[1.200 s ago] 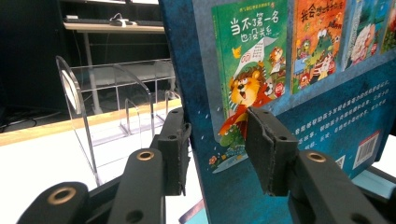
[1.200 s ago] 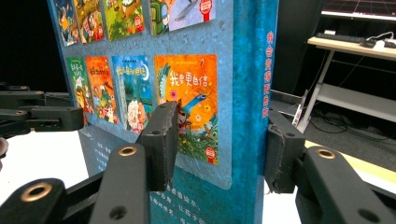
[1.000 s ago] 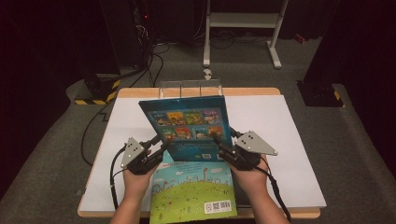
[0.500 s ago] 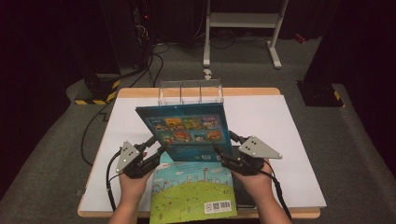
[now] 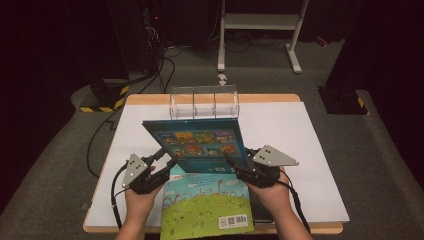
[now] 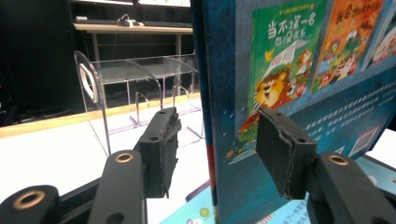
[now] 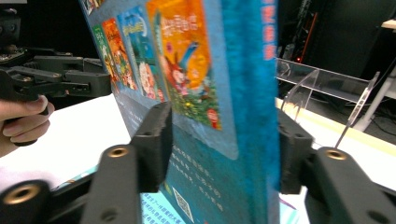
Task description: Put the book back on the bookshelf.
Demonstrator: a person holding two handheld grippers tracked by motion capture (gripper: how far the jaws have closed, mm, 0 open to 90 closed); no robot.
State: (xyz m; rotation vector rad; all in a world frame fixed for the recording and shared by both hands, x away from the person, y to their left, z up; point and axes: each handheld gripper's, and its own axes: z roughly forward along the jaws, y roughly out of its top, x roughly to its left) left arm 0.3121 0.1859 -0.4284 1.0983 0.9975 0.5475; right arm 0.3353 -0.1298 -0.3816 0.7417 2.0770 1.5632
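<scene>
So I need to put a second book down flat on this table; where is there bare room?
The white table top is bare to the right of the blue book, up to the clear acrylic rack. The strip left of the left gripper is bare too. The near middle is crowded: the green book lies there between both hands.

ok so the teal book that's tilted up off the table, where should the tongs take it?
By its two lower side edges, one tongs from each side. The teal book stands tilted, wide and thin, so each side edge slips between jaws. The left tongs straddle the spine edge, one pad apart from it; the right tongs straddle the opposite edge. That likely keeps it steady toward the clear rack.
</scene>
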